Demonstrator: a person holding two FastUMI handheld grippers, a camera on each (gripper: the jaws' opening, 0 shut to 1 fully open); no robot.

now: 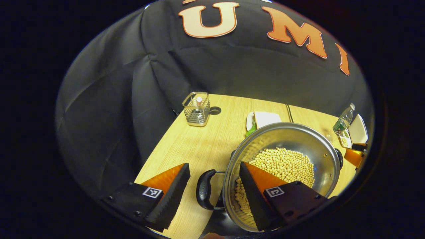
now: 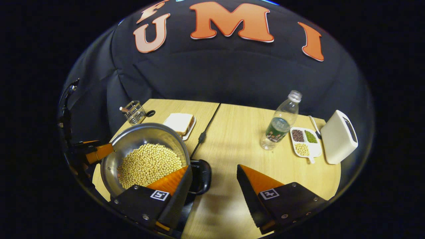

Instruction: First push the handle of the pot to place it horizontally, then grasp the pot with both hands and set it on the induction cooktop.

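Observation:
A steel pot [image 1: 298, 136] holding yellow beans sits on the wooden table [image 1: 199, 142], a black loop handle on each side. In the left gripper view my left gripper [image 1: 214, 166] is open astride one handle [image 1: 204, 189], its right finger over the beans. My right gripper [image 1: 355, 154] shows beyond the pot's far handle. In the right gripper view my right gripper [image 2: 214, 167] is open, with the pot's [image 2: 139, 136] other handle [image 2: 202, 176] just inside its left finger. My left gripper [image 2: 96, 151] shows at the pot's far side. A dark flat surface [image 1: 215, 229] lies under the pot's near edge.
A wire basket [image 1: 196, 109] stands at the table's back left, a plate with a white slab [image 1: 264, 119] behind the pot. A black cable [image 2: 202, 134] runs across the table. To the right stand a water bottle [image 2: 280, 122], a divided dish of beans [image 2: 303, 141] and a white box [image 2: 338, 136].

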